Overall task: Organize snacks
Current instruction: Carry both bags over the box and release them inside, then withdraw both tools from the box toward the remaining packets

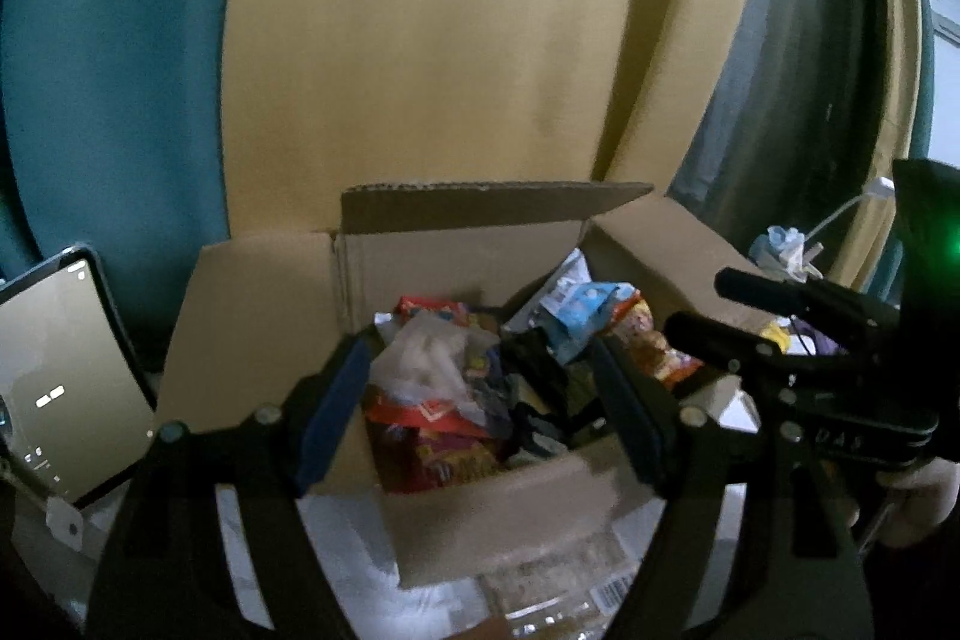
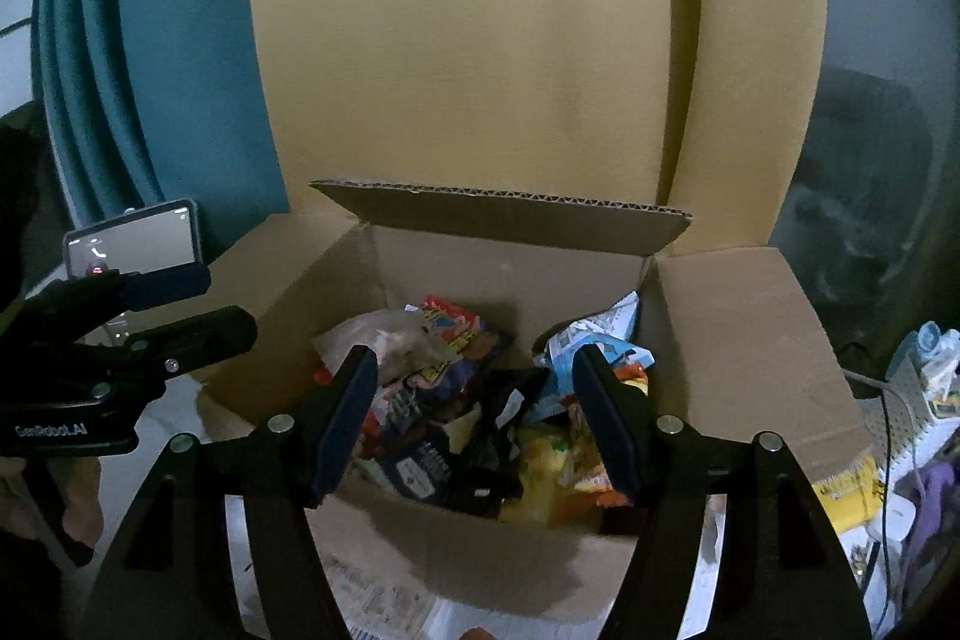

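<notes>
An open cardboard box (image 1: 498, 514) (image 2: 480, 538) holds several snack packets: a clear bag (image 1: 432, 364), red packets (image 1: 432, 418), a light blue packet (image 1: 585, 310) (image 2: 591, 349), a yellow packet (image 2: 540, 466) and a dark blue one (image 2: 420, 466). My left gripper (image 1: 480, 400) is open and empty, hovering over the box's near side. My right gripper (image 2: 474, 418) is open and empty above the snacks. Each gripper shows in the other's view: the right one (image 1: 720, 307), the left one (image 2: 222, 304).
A large upright sheet of cardboard (image 1: 480, 28) stands behind the box, with teal curtain (image 1: 108, 70) to the left. A phone (image 1: 60, 382) (image 2: 135, 244) stands at the left. Papers (image 1: 540, 598) lie under the box. Clutter and cables (image 2: 900, 460) sit at the right.
</notes>
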A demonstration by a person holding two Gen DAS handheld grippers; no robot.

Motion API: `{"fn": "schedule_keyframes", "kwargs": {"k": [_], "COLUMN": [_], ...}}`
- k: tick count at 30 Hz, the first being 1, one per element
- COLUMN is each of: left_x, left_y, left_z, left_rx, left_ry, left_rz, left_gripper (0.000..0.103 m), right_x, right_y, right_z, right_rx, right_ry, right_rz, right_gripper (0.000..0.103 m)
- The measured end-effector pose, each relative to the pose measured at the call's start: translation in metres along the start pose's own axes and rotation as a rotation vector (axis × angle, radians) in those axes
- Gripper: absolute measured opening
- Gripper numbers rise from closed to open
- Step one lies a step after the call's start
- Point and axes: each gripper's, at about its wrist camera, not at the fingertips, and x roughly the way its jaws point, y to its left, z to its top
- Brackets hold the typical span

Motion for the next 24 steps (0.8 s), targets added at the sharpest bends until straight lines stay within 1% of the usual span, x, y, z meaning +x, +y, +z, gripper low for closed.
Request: {"fn": "schedule_keyframes", "kwargs": {"k": [8, 12, 17, 24], "left_x": [-0.034, -0.049, -0.057, -0.065], "left_y": [-0.013, -0.019, -0.024, -0.028], "left_z": [-0.015, -0.028, -0.049, -0.082], "left_rx": [0.018, 0.016, 0.017, 0.005], "left_ry": [-0.01, -0.013, 0.013, 0.057], "left_rz": [0.003, 0.003, 0.0, -0.005], "left_gripper": [0.078, 0.078, 0.078, 0.078], "right_x": [-0.029, -0.042, -0.055, -0.059], "right_y": [0.008, 0.011, 0.015, 0.02], "right_z": [-0.013, -0.023, -0.042, -0.076], "right_rx": [0.007, 0.008, 0.015, 0.025], "right_ry": [-0.007, -0.01, 0.0, 0.046], "right_rz": [0.0, -0.003, -0.004, 0.0], "right_gripper": [0.071, 0.071, 0.071, 0.071]}}
